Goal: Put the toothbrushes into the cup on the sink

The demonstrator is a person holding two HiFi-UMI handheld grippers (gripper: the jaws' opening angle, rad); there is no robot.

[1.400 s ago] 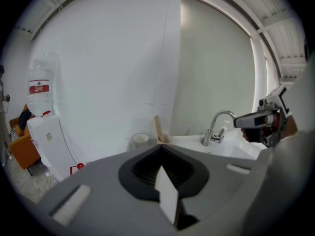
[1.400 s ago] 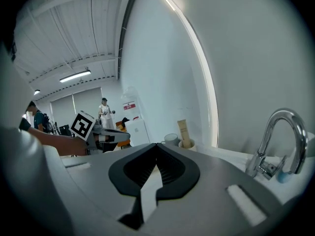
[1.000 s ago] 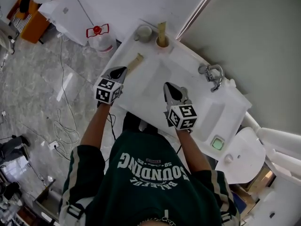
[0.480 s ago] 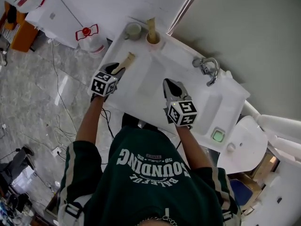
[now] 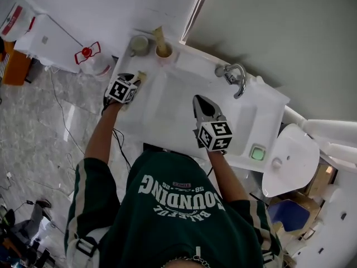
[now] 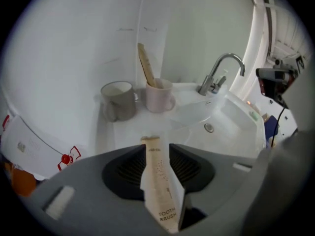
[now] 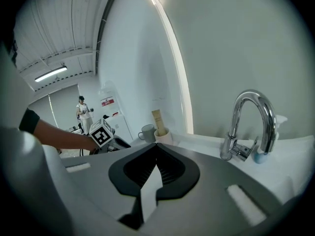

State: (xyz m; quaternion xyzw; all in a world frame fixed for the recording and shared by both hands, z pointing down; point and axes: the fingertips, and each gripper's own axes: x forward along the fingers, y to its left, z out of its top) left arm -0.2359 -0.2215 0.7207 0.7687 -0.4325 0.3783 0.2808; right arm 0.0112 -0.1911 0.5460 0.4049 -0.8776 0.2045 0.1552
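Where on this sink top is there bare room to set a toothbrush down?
A bare ledge lies in front of the grey mug and pink cup, beside the basin. Another flat strip runs between the faucet and the green block. The far left corner, with both cups, is crowded.

The head view looks steeply down from above onto the whole sink [image 5: 167, 105]. The left gripper view sits low at its left edge, facing the pink cup [image 6: 158, 96] and tap [image 6: 212, 84]; the right gripper view shares both, cup farther off.
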